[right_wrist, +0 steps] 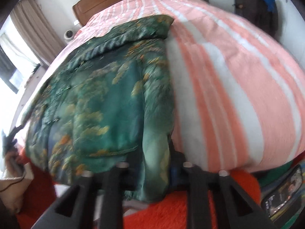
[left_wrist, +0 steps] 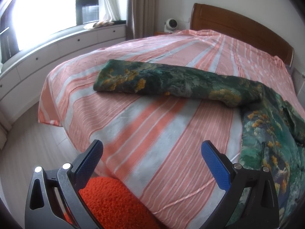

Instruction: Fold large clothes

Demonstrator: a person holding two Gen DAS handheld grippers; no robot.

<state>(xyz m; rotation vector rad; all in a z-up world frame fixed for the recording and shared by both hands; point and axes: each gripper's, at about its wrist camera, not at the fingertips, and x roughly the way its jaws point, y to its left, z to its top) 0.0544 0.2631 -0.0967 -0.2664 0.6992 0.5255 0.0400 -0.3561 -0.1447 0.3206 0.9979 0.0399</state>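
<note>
A large green jacket with yellow floral print lies on the bed, one sleeve stretched out to the left across the sheet. My left gripper is open and empty, above the bed's near edge, left of the jacket body. In the right wrist view the jacket fills the left half, its lower hem hanging over the bed edge. My right gripper is shut on that hem; cloth covers its fingertips.
The bed has a pink and white striped sheet and a wooden headboard. An orange fuzzy rug lies below the bed edge. A window bench with drawers runs along the left. A small fan stands beside the headboard.
</note>
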